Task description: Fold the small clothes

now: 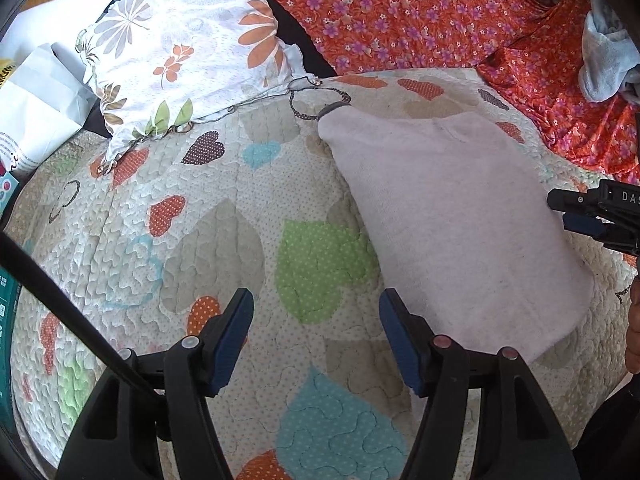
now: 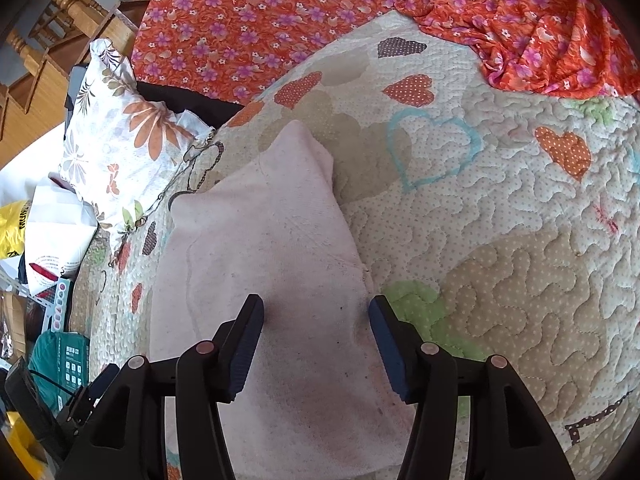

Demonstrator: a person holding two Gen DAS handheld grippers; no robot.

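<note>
A pale pink small garment lies flat and folded on the heart-patterned quilt; a dark trim shows at its far corner. My left gripper is open and empty, above the quilt just left of the garment's near edge. My right gripper is open over the garment, its jaws standing apart above the cloth, gripping nothing. The right gripper also shows in the left wrist view at the garment's right edge.
A floral pillow lies at the quilt's far left. An orange flowered cloth covers the back. A light blue garment sits at the far right. White bags and boxes lie to the left.
</note>
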